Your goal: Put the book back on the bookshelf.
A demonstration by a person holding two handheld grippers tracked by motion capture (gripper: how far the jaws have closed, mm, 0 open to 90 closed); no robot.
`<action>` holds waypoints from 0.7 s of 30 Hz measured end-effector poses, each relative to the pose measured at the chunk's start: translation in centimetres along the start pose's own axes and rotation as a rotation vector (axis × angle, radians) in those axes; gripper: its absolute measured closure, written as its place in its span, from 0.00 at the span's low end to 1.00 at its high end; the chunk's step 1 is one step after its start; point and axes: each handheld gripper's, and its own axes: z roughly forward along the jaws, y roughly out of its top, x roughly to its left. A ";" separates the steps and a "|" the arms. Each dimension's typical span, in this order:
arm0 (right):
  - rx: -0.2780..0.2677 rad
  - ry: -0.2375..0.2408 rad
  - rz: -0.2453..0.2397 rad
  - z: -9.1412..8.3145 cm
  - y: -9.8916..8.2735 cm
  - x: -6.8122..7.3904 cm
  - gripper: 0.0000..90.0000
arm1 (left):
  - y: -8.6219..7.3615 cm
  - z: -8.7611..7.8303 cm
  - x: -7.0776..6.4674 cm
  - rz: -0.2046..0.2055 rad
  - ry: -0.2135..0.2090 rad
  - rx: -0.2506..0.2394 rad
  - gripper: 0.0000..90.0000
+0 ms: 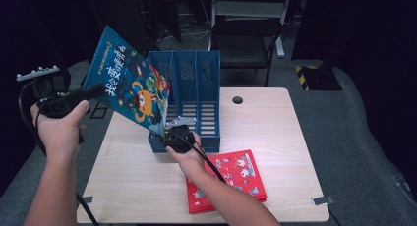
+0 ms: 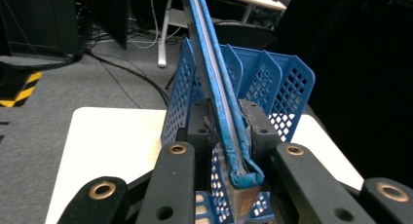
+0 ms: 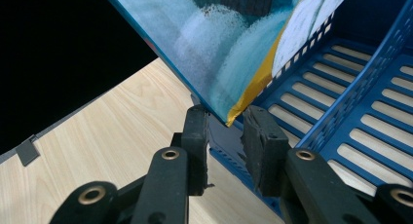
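A blue picture book (image 1: 130, 86) hangs tilted over the left side of the blue file rack (image 1: 196, 73). My left gripper (image 1: 96, 92) is shut on the book's upper left edge. In the left gripper view the book's edge (image 2: 219, 102) is pinched between the pads, and my left gripper (image 2: 228, 121) points at the rack (image 2: 287, 87). My right gripper (image 1: 177, 135) sits at the rack's front wall. In the right gripper view my right gripper (image 3: 225, 136) has its jaws on either side of that wall (image 3: 226, 151), closed on it. The book's lower corner (image 3: 234, 48) hangs just above them.
A red book (image 1: 231, 179) lies flat on the wooden table (image 1: 265, 127) to the right of my right forearm. The table has a round hole (image 1: 237, 99) near its back edge. A dark chair (image 1: 243, 39) stands behind the table.
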 end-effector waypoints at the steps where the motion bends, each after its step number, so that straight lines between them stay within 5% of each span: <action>1: 0.001 -0.002 0.002 0.1 0.0 0.0 0.79 | 0.0 0.1 0.0 -0.003 -0.001 -0.001 0.86; 21: 0.013 -0.032 0.009 1.3 1.4 -1.4 0.79 | 1.9 2.4 -1.1 -0.029 0.049 0.035 0.88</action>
